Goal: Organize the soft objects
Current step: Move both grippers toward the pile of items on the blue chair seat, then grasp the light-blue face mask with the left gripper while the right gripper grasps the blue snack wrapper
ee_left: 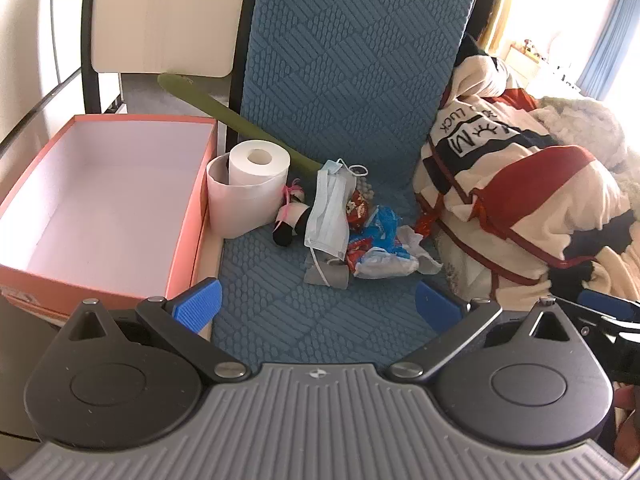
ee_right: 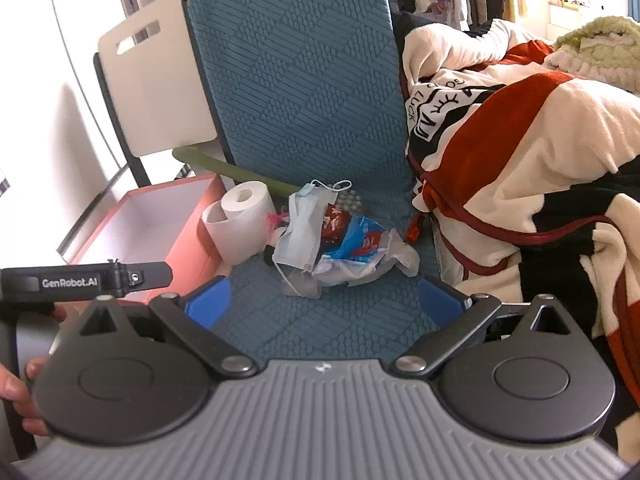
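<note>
Soft clutter lies in a heap on the blue cushion (ee_left: 348, 60), ahead of both grippers and untouched by either. Nearest the cameras, the left gripper (ee_left: 318, 306) has its blue fingers (ee_left: 198, 306) spread wide with nothing between them, and the right gripper (ee_right: 326, 300) is spread just the same, also empty; a hand (ee_right: 16, 392) shows at the left edge of the right wrist view. Just beyond lies a grey scrap (ee_left: 326, 274) under the lower end of a pale blue mask (ee_left: 328, 210), with crumpled blue-and-white wrappers (ee_left: 384, 246) touching it on the right and a red wrapper (ee_left: 358, 206) tucked behind. Left of the mask lies a small doll (ee_left: 290, 222) with pink ribbon, resting against a paper roll (ee_left: 250, 186). Beside the roll stands an open orange box (ee_left: 102, 200), its white inside bare. A green stick (ee_left: 224, 110) slants behind the roll. To the right, a cream, red and black blanket (ee_right: 520, 148) is piled against the cushion.
</note>
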Motion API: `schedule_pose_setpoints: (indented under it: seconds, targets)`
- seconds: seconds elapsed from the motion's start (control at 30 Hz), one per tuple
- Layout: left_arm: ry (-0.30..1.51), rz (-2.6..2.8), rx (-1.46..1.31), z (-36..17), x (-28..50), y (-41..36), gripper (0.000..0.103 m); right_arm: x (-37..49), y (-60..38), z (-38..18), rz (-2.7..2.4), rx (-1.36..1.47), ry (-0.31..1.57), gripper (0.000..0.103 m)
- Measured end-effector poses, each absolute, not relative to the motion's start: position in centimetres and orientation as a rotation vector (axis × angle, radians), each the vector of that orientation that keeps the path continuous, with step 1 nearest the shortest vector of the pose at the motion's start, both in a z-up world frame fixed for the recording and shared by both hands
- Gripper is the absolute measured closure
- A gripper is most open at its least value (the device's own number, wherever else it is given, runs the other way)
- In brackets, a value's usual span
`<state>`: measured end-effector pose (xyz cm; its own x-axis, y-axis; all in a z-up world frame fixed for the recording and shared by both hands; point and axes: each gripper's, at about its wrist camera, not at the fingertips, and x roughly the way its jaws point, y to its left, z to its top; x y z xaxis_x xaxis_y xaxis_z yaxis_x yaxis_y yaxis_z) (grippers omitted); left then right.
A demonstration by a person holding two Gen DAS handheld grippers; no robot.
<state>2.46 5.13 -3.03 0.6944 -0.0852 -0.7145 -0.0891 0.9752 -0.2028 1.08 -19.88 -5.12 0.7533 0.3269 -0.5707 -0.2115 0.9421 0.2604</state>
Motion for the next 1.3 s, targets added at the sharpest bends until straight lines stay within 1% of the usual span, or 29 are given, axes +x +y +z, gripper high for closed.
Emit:
schedule_pose_setpoints:
  seconds: [0.2,0.37,0.43,0.5,0.7,0.97,1.07,1.13,1.3]
  targets:
    - [0.846,-0.015,-0.209,-4.8,5.6,5.1,0.0,4.0,-19.7,-6.4,0.296,0.204,0.683,0.007]
    - [0.866,-0.032,-0.175,-6.5,8.4,4.6,0.0,6.9,-19.7,-7.5,0.299,0.234,0.719,0.018]
    - [0.875,-0.049,-0.168,-7.1,9.6,4.4,0.0,8.1,-19.5,-8.1,0.297,0.236,0.74,0.023]
    - [0.874,-0.075,-0.183,-7.7,10.7,4.5,0.0,9.2,-19.4,-8.7,0.302,0.244,0.758,0.024]
    - [0.875,-0.136,-0.191,-9.7,13.7,4.3,0.001,12.2,-19.4,-10.9,0.289,0.277,0.815,0.031]
    - [0.887,-0.191,-0.177,-12.6,17.5,4.2,0.029,16.2,-19.1,-13.5,0.288,0.336,0.884,0.04]
    - [0.891,-0.212,-0.189,-13.8,18.9,4.3,0.033,17.7,-18.6,-14.4,0.289,0.337,0.905,0.044]
    - [0.894,-0.225,-0.198,-14.7,19.7,4.4,0.033,18.7,-18.3,-14.9,0.297,0.349,0.923,0.049]
    - [0.902,-0.217,-0.186,-17.0,21.7,4.6,0.033,21.0,-17.2,-16.2,0.303,0.379,0.952,0.053]
